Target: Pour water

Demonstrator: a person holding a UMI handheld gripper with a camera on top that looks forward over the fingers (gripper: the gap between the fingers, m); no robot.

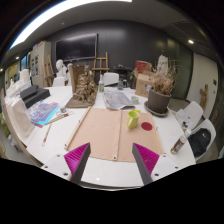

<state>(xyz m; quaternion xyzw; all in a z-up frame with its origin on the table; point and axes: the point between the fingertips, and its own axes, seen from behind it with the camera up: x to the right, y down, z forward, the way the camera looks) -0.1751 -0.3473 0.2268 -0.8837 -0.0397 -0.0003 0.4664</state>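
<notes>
A small yellow-green cup (133,118) stands on the white table (60,148) at the right edge of a tan board (98,130). A small red round thing (147,127) lies just right of the cup. My gripper (112,160) hovers high above the table's near edge, well short of the cup. Its magenta pads (76,161) stand wide apart with only bare table between them.
A dark pot with a dry plant (158,97) stands beyond the cup to the right. Papers (118,99) lie at the middle back, coloured sheets (44,112) to the left, a wooden model (85,88) behind the board. White chairs (194,118) ring the table.
</notes>
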